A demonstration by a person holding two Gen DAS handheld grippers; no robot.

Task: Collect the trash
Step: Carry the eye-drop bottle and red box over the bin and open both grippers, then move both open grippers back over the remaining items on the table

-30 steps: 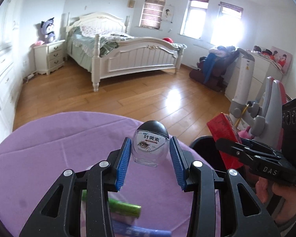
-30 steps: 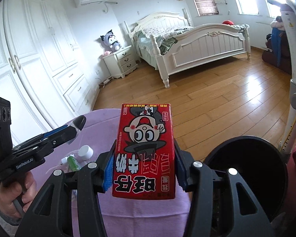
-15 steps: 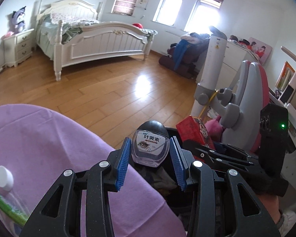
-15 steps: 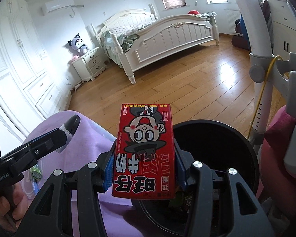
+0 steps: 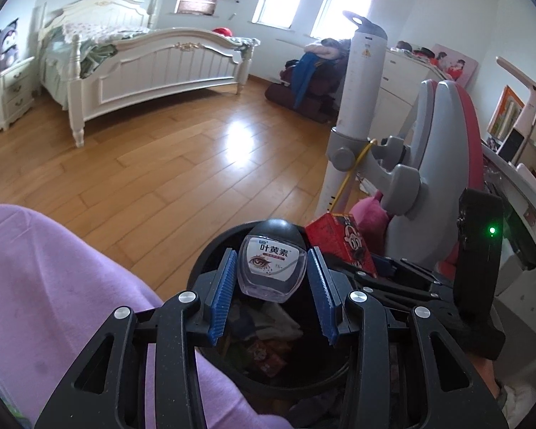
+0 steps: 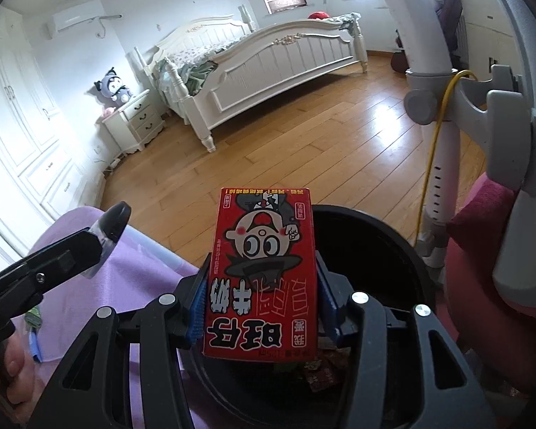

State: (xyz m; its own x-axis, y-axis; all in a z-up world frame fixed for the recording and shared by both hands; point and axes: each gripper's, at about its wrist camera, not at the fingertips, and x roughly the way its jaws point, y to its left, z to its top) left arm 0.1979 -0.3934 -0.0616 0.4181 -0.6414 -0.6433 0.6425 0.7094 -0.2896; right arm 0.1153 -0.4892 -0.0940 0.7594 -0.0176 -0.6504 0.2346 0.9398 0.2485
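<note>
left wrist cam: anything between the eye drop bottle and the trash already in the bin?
Nothing. In the left wrist view the eye drop bottle, clamped in the left gripper, hangs over the black bin; only open air separates it from the trash below.

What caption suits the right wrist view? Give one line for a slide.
Right gripper holds a red milk carton over the black trash bin beside the purple tablecloth.
</note>
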